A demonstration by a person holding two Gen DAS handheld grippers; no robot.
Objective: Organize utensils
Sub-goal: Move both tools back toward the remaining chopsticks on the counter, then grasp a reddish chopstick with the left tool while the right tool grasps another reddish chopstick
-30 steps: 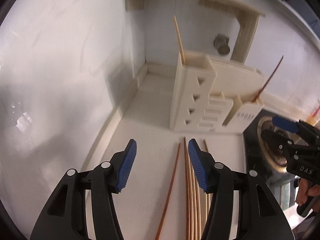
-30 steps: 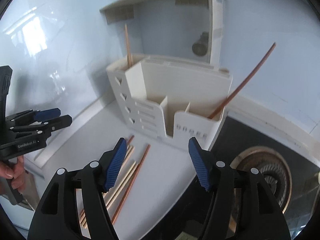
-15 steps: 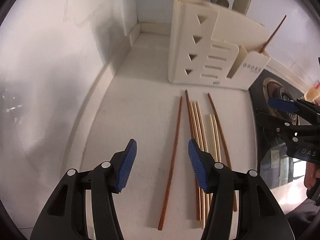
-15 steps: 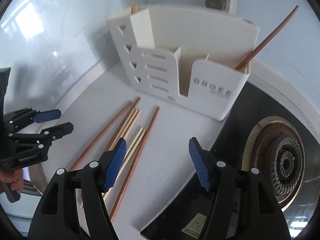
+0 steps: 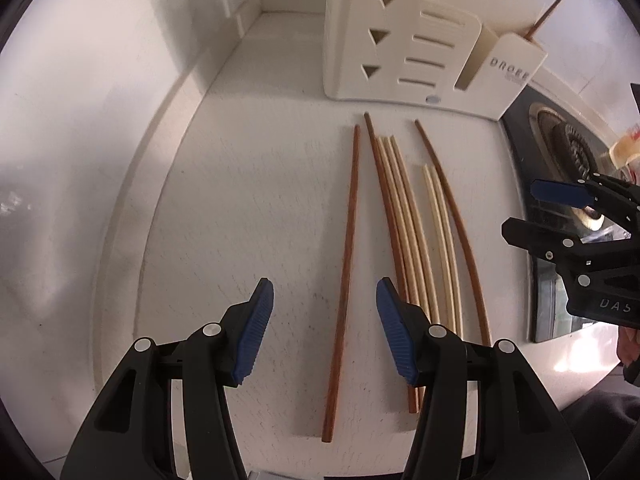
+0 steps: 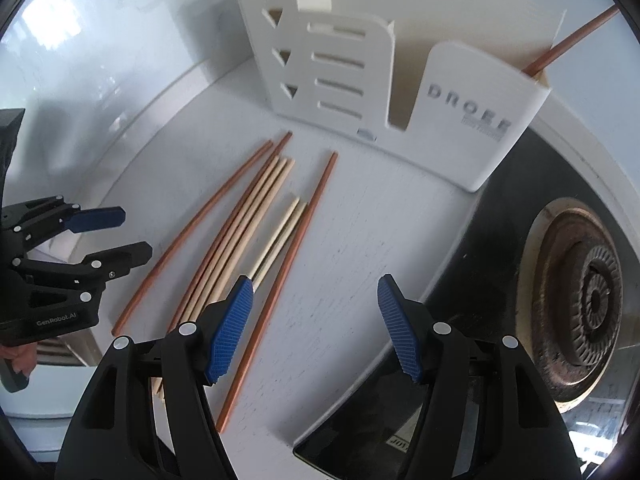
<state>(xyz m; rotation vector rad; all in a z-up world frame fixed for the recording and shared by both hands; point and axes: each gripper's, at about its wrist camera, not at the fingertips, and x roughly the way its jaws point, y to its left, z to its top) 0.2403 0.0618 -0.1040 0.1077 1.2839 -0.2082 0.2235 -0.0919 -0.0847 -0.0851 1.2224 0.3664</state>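
Left gripper [image 5: 325,326]: jaws spread, a slim brown chopstick [image 5: 344,276] between them
Right gripper [image 6: 316,326]: jaws spread, empty
Holder [image 6: 400,68]: smooth cream plastic, ahead

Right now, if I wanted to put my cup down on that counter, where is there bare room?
Bare counter lies between the wall and the leftmost dark chopstick, and between the rightmost dark chopstick and the stove. The middle is crowded with chopsticks, with the utensil holder standing behind them.
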